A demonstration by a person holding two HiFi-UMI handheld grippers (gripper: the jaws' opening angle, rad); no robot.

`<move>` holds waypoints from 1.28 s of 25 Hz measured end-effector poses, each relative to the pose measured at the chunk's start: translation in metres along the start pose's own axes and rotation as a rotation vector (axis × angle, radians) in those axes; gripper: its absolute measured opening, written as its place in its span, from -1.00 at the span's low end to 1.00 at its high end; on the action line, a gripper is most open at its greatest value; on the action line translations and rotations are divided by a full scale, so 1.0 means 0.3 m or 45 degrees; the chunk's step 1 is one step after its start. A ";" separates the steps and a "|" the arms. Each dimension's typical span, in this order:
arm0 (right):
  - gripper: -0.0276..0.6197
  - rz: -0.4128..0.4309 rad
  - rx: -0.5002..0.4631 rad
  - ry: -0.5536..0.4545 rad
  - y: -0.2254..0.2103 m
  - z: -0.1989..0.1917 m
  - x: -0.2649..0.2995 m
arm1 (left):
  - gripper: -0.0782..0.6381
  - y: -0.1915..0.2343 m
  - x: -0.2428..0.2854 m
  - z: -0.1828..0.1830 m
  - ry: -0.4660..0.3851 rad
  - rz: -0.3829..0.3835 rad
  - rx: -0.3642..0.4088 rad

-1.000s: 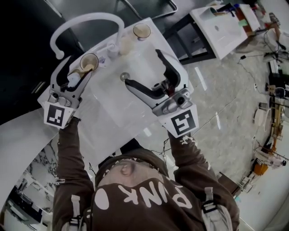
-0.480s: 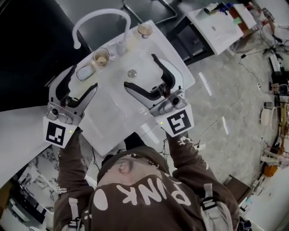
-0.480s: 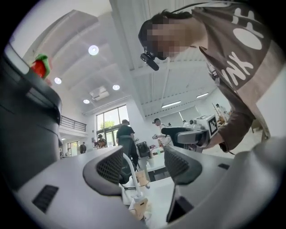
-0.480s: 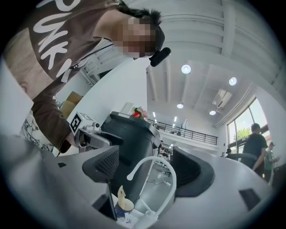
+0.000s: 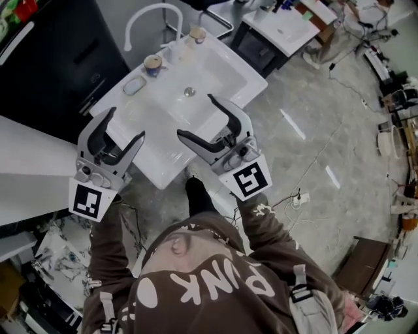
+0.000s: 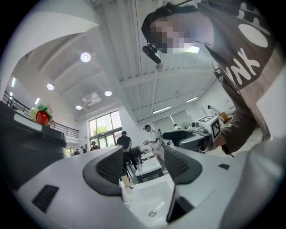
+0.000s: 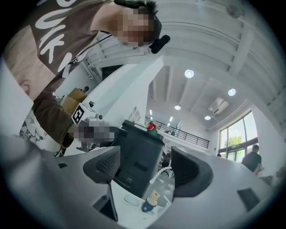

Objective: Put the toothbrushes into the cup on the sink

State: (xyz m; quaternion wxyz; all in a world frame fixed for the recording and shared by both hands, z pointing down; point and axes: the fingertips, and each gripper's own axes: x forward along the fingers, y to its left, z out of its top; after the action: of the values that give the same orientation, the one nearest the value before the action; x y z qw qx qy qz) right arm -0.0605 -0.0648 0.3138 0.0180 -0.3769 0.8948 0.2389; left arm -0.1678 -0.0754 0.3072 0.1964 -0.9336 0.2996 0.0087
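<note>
Moved: the left tongs [image 5: 124,124] and right tongs [image 5: 196,116] are farther back from the white sink [image 5: 215,65] than before.
Left tongs: wide open, holding nothing.
Right tongs: open and empty; the jaws have just closed a little.
Cup [image 5: 153,62]: on the sink's back rim, between the faucet [image 5: 153,6] and a soap dish [image 5: 134,85].
Toothbrushes: too small to make out.

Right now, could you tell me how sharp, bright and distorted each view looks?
Head view: sharp and evenly lit, though the white sink is nearly washed out and light streaks glare on the floor. Left gripper view: heavy fisheye bending, dark corners, ceiling lamps flaring. Right gripper view: same bending, soft foreground.
</note>
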 end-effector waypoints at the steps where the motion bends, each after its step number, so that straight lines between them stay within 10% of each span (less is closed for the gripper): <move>1: 0.15 -0.017 -0.010 0.007 0.045 0.038 -0.030 | -0.01 -0.036 -0.042 0.029 -0.008 -0.012 -0.001; 16: -0.04 -0.136 -0.012 0.132 0.464 0.418 -0.364 | -0.01 -0.385 -0.486 0.381 -0.084 -0.068 -0.071; 32: -0.20 -0.080 0.001 0.097 0.440 0.470 -0.542 | -0.01 -0.564 -0.432 0.500 -0.117 -0.059 -0.083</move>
State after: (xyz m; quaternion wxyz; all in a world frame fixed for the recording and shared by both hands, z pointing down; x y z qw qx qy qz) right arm -0.0551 0.1852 0.2779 -0.0084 -0.4136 0.8826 0.2233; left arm -0.1637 0.1781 0.2473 0.1798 -0.9447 0.2682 0.0568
